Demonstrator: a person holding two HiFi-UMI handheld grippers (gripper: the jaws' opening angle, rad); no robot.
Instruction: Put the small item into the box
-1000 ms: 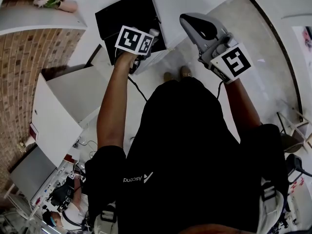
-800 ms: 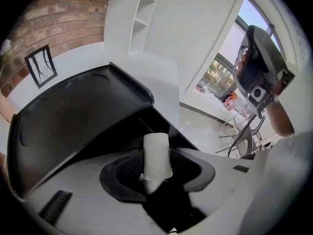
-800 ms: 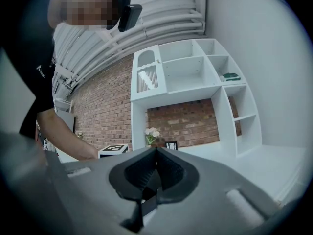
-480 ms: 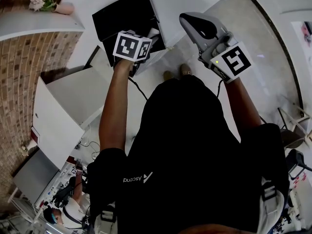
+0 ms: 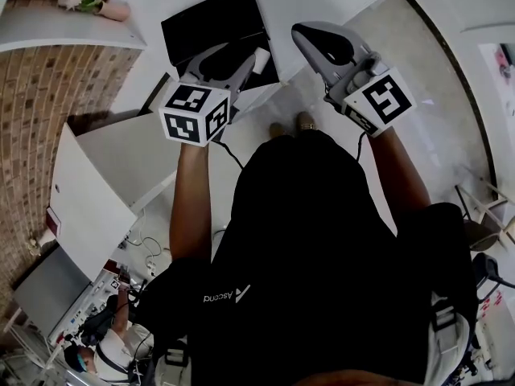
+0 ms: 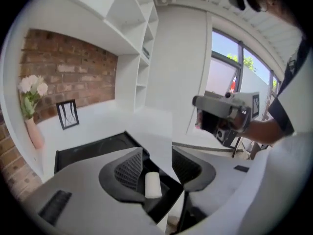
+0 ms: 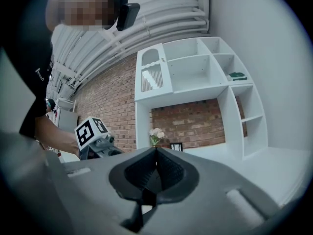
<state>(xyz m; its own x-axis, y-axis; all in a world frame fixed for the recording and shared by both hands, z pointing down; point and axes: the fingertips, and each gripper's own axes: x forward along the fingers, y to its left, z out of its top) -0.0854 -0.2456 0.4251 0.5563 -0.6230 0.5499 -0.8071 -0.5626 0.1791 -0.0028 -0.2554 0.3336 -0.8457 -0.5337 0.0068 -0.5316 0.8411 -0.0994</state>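
Item place: small white cylinder (image 6: 152, 185) in the black box (image 6: 80, 150), at its near right corner, on the white surface (image 6: 102, 119).
Item to tool: between the left tool's (image 6: 156, 156) jaws, closer to the left-hand one; neither pad presses on it.
Item look: short, plain white, rounded ends.
Left tool: jaws spread wide.
Right tool (image 7: 155, 173): jaws pressed together, nothing between them, held up to the right.
Change: a second ago the left tool's marker cube covered the box; it has drawn back nearer, and the jaws have widened.
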